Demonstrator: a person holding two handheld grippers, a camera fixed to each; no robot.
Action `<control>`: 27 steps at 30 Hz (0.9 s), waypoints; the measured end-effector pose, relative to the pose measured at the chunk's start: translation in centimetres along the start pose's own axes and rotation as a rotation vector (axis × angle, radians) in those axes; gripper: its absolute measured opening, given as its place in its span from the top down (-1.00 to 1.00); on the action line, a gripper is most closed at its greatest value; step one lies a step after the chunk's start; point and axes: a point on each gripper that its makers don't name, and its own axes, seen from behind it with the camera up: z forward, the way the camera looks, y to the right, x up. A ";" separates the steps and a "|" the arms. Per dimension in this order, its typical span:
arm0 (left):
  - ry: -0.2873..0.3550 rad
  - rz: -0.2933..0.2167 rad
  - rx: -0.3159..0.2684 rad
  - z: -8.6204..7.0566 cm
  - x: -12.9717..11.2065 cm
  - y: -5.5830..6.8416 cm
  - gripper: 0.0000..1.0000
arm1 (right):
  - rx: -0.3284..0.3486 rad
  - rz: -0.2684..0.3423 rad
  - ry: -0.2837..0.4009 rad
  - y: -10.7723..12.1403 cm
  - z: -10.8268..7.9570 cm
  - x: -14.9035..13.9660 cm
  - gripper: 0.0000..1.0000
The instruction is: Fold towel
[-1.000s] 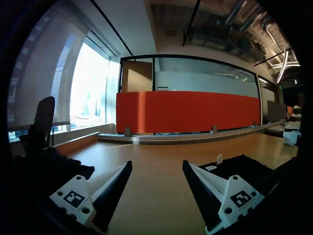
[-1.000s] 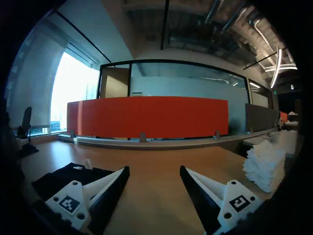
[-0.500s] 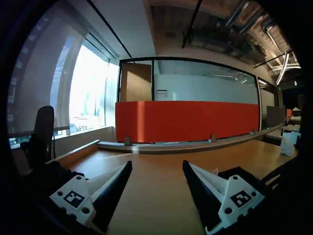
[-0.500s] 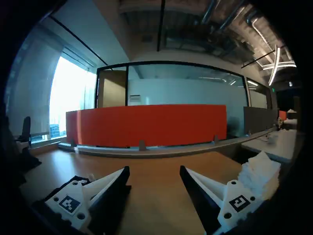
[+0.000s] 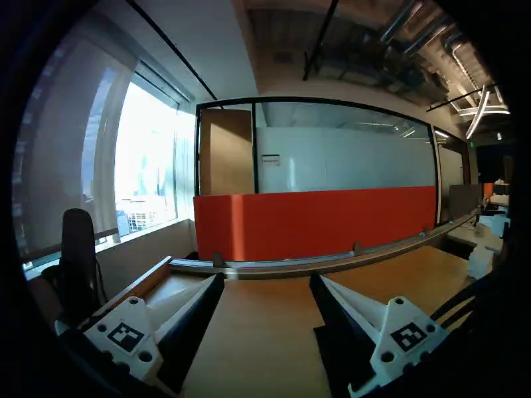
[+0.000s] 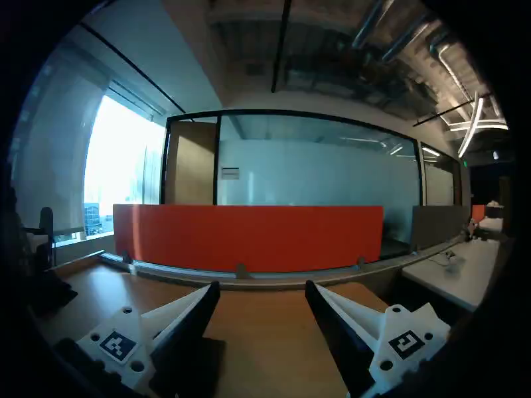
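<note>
Both the left gripper (image 5: pixel 265 277) and the right gripper (image 6: pixel 261 285) hover with fingers spread, pinching nothing, above the wooden desk (image 6: pixel 279 345). The black towel (image 6: pixel 211 361) lies low towards the desk's near edge, mostly hidden under the fingers (just a dark sliver peeks out). Coming down half-blind, either gripper could miss the hem, or pinch several layers and bunch the fold.
</note>
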 end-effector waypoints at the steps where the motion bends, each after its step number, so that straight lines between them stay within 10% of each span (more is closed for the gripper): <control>1: -0.003 0.004 -0.004 0.0 0.3 0.0 -0.91 | 0.003 -0.005 -0.003 -0.1 -0.1 0.3 -0.99; 27: -0.190 0.059 -0.307 -1.8 -1.8 5.6 -0.91 | 0.373 -0.143 -0.239 -7.8 -2.8 -1.8 -1.00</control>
